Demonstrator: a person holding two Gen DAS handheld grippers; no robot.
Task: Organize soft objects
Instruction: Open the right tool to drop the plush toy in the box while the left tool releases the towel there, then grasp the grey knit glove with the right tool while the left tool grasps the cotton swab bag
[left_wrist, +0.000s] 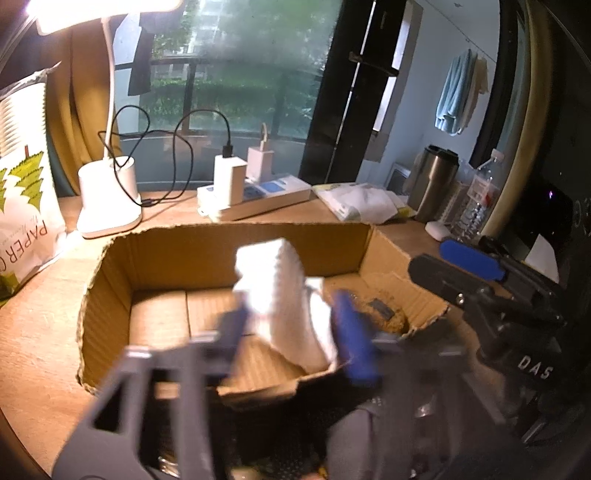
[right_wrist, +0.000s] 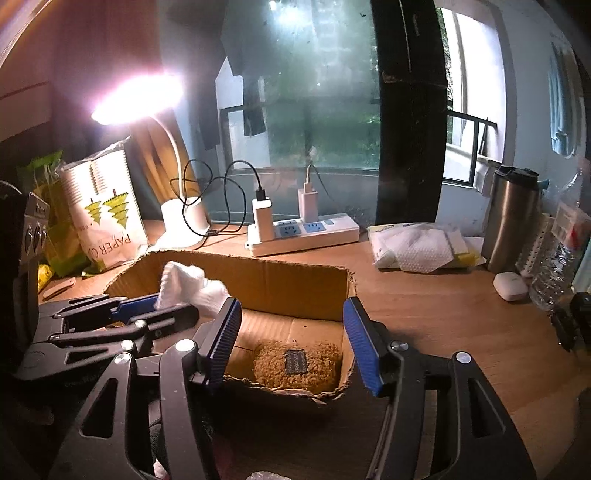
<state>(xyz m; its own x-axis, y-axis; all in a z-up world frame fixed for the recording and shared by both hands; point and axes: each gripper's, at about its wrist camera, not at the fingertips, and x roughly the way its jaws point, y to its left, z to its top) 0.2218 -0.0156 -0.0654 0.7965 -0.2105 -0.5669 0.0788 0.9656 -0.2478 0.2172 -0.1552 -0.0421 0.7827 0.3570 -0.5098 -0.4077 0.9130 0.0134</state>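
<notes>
An open cardboard box (left_wrist: 207, 254) (right_wrist: 280, 280) sits on the wooden desk. My left gripper (left_wrist: 295, 332) is shut on a white folded cloth (left_wrist: 284, 302) and holds it over the inside of the box; it also shows in the right wrist view (right_wrist: 147, 314) with the cloth (right_wrist: 188, 284). A brown fuzzy pouch (right_wrist: 295, 363) (left_wrist: 384, 314) lies on the box floor at the right end. My right gripper (right_wrist: 291, 343) is open and empty, its blue pads on either side of the pouch, above the box's near wall; it shows at the right in the left wrist view (left_wrist: 461, 266).
A lit white desk lamp (right_wrist: 184, 218) and a white power strip (right_wrist: 303, 232) with chargers stand behind the box. A paper-cup bag (right_wrist: 107, 214) is at the left. White wipes (right_wrist: 417, 247), a steel tumbler (right_wrist: 513, 218), a water bottle (right_wrist: 557, 266) and an earbud case (right_wrist: 511, 286) are at the right.
</notes>
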